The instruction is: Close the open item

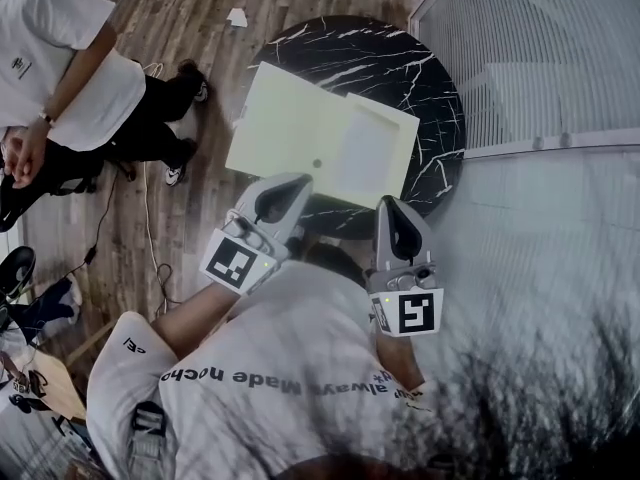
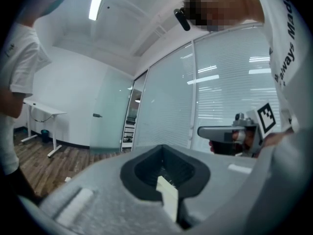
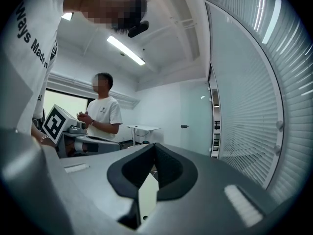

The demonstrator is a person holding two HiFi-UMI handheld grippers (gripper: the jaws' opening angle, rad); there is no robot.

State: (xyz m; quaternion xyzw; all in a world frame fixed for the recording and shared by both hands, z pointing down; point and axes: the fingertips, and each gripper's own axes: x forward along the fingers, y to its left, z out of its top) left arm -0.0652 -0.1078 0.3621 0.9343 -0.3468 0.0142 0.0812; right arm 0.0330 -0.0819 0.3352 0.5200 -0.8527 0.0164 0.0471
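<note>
A pale yellow flat box (image 1: 300,128) lies open on a round black marble table (image 1: 400,58). Its lid is spread to the left and has a small hole near the front edge; the tray part sits on the right. My left gripper (image 1: 283,190) hovers at the box's near edge, its jaws shut. My right gripper (image 1: 397,218) hangs just off the near right corner, also shut. In the left gripper view, a sliver of the box (image 2: 168,199) shows in the slit under the shut gripper (image 2: 166,180). The right gripper view shows the same under the right gripper (image 3: 154,173): the box (image 3: 146,195), hole included.
A person in a white shirt (image 1: 60,68) stands on the wood floor to the left, with cables (image 1: 150,238) trailing nearby. A glass wall with blinds (image 1: 540,58) runs along the right, close to the table. A paper scrap (image 1: 237,16) lies on the floor beyond.
</note>
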